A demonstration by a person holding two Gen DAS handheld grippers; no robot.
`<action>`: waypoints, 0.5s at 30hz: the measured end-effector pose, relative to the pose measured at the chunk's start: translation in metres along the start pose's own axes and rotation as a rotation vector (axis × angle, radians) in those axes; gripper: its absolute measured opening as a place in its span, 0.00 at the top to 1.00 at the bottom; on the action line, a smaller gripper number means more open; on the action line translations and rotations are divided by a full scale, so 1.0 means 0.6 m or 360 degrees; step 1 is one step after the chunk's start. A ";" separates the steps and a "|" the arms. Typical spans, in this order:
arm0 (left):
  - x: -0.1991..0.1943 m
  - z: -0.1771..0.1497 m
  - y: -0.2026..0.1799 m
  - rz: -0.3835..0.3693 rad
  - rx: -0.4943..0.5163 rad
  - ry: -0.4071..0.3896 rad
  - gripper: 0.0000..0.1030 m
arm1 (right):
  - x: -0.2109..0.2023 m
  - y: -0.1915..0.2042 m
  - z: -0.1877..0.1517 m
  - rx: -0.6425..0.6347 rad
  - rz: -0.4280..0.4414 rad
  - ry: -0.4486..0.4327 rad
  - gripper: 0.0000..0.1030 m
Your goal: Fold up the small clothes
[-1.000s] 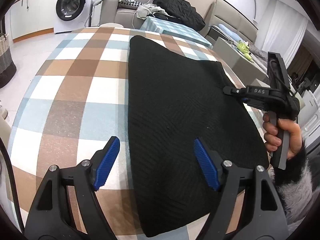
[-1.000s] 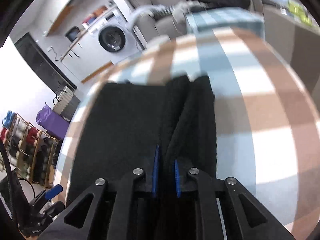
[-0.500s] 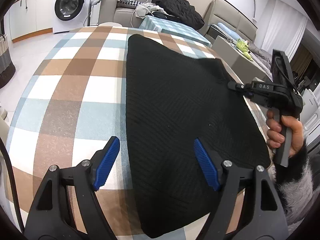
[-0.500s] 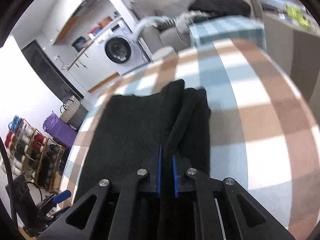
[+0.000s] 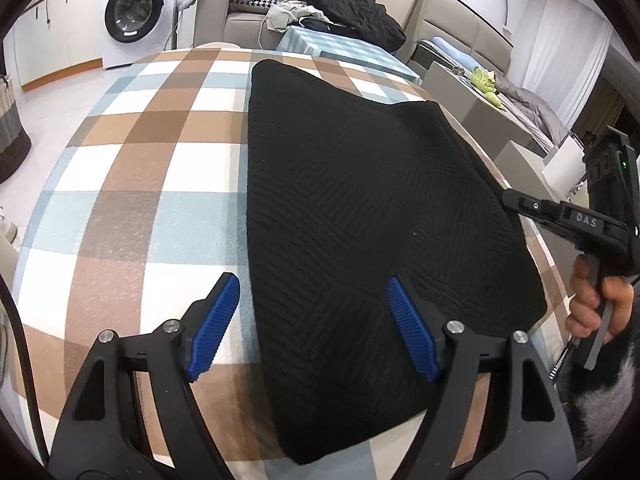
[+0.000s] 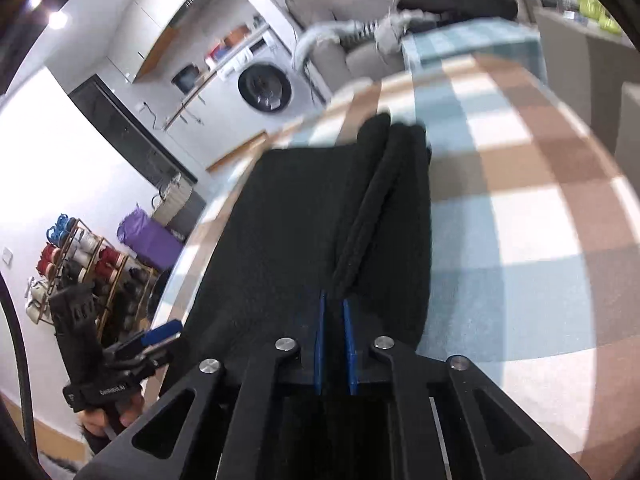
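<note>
A black knit garment (image 5: 360,200) lies flat on the checked tablecloth (image 5: 140,184). My left gripper (image 5: 312,320) hovers open over its near left edge, one pad above the cloth and the other above the knit, holding nothing. My right gripper (image 6: 334,304) has its jaws closing tight on a raised fold of the garment (image 6: 376,200), with the blue pads nearly together on the fabric. In the left wrist view the right gripper (image 5: 510,200) has its tip at the garment's right edge, and a hand (image 5: 592,304) grips its handle.
The table's right edge (image 5: 556,280) runs just past the garment. A washing machine (image 5: 134,16), a sofa with piled clothes (image 5: 348,8) and a second checked table (image 5: 348,48) stand behind. A shoe rack (image 6: 80,264) and a purple bag (image 6: 148,236) sit on the floor.
The right gripper has drawn back to the right with the garment's edge, pulling the knit wider and flatter on that side. Its pads have come closer together. The left gripper has stayed put.
</note>
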State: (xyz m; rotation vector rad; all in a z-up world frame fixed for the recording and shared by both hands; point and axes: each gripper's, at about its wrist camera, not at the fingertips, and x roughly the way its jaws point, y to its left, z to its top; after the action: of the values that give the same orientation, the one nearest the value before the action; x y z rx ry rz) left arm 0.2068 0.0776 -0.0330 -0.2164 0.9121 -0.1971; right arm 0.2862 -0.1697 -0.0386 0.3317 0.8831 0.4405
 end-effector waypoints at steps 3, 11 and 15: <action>-0.004 -0.012 0.005 0.0003 -0.0014 0.0019 0.28 | 0.011 -0.022 -0.010 0.0133 0.0047 0.0137 0.89; -0.024 -0.060 -0.013 -0.0041 0.0103 0.0070 0.28 | -0.032 0.003 -0.077 0.0085 0.0231 0.0167 0.59; -0.017 -0.077 -0.024 0.0006 0.0174 0.0089 0.28 | -0.026 0.024 -0.101 -0.0062 0.0073 0.0169 0.78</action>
State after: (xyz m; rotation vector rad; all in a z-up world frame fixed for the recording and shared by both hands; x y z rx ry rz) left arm 0.1627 0.0619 -0.0485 -0.1085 0.9542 -0.2499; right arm 0.2260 -0.1592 -0.0577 0.2957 0.9705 0.5210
